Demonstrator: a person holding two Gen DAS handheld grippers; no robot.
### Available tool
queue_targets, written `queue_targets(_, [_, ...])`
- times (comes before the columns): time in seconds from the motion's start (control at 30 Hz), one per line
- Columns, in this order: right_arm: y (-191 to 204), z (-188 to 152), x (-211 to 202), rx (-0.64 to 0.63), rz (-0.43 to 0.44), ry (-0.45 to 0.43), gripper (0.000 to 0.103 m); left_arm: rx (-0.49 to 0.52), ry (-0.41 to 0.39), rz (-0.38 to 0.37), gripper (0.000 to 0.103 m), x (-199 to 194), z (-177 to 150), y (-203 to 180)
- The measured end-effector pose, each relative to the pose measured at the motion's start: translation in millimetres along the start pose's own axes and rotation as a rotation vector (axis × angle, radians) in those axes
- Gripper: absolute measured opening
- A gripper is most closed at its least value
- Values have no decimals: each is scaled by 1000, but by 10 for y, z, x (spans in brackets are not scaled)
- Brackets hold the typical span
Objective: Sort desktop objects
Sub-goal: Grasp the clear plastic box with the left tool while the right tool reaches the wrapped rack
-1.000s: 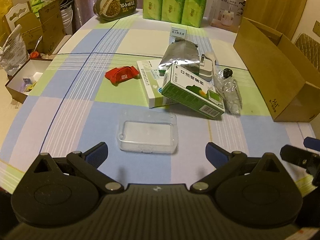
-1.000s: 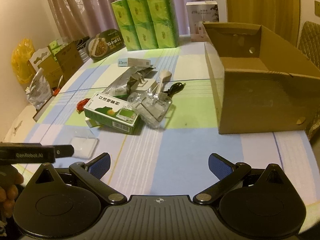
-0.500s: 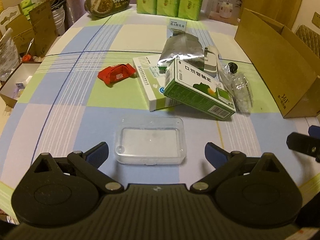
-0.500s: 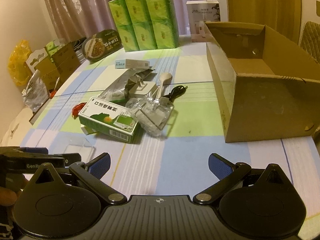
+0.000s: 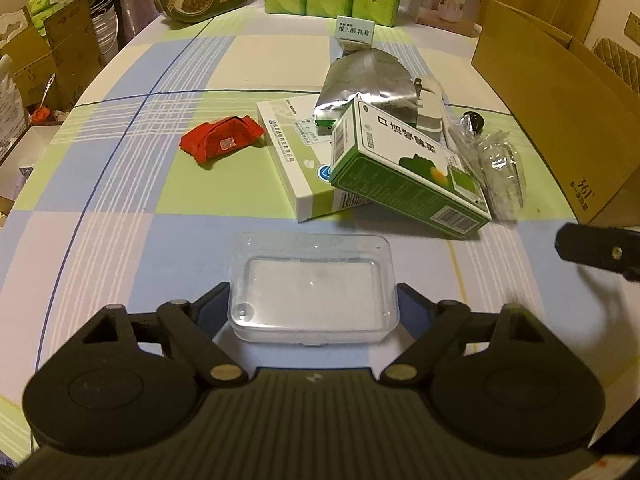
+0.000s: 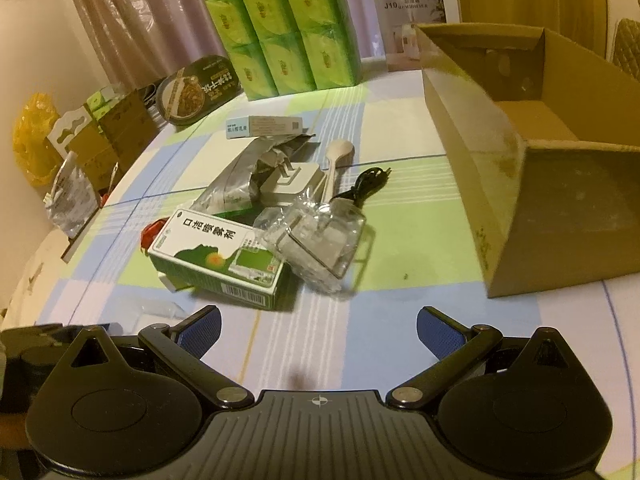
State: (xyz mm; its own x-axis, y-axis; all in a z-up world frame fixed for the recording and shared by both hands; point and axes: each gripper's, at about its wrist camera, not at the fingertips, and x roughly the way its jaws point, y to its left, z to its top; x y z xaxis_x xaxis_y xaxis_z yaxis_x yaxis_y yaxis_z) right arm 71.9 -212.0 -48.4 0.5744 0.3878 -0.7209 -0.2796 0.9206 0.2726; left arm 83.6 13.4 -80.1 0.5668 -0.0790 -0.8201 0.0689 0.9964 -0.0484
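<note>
Fingers of the left gripper point(image 5: 314, 300) spread around the clear plastic case point(image 5: 313, 286), not yet pinching.
Case lies near the table's point(image 5: 120, 240) near edge. Right gripper point(image 6: 318, 330) spread, empty, short of the green box point(image 6: 218, 258). Step judged: grasp approach; next, close squarely, then carry toward the cardboard box point(image 6: 560, 184).

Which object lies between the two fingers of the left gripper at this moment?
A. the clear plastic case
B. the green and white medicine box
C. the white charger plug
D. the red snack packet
A: in the left wrist view the clear plastic case sits between the open fingers of the left gripper, while the red snack packet and the green and white medicine box lie farther away.
</note>
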Motion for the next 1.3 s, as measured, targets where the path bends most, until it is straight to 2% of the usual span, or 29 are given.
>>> queue_targets(0.27, [-43, 168, 197, 112, 37, -7, 101, 1, -20, 7, 83, 39, 42, 13])
queue_targets(0.53, [-144, 320, 406, 192, 30, -33, 101, -15, -34, -7, 83, 72, 67, 41])
queue_targets(0.83, [-371, 380, 639, 361, 84, -12, 88, -21, -40, -10, 83, 84, 73, 39])
queue_targets(0.87, [-386, 378, 656, 378, 90, -8, 82, -22, -39, -11, 83, 84, 74, 39])
queue_targets(0.9, [-393, 375, 666, 388, 97, -4, 72, -23, -39, -11, 83, 84, 77, 39])
queue_targets(0.93, [-395, 376, 663, 391, 101, -3, 68, -23, -39, -10, 83, 83, 77, 39])
queue_targets(0.97, [-391, 378, 654, 386, 97, -3, 57, -22, -39, -10, 83, 83, 77, 39])
queue_targets(1.0, [-387, 378, 640, 378, 92, -5, 53, -21, -39, -9, 83, 83, 78, 38])
queue_targets(1.07, [-370, 382, 607, 346, 79, -5, 47, -15, -40, -7, 83, 82, 76, 32])
queue_targets(1.1, [-349, 382, 587, 317, 65, -1, 35, -12, -40, -5, 83, 81, 73, 28])
queue_targets(1.17, [-312, 373, 519, 241, 34, 8, 24, -7, -38, -7, 83, 75, 67, 19])
queue_targets(1.2, [-292, 359, 474, 197, 13, 11, 21, -6, -36, -11, 83, 67, 62, 13])
queue_targets(1.3, [-267, 266, 380, 109, -27, 36, 21, 4, -32, -17, 83, 46, 29, -19])
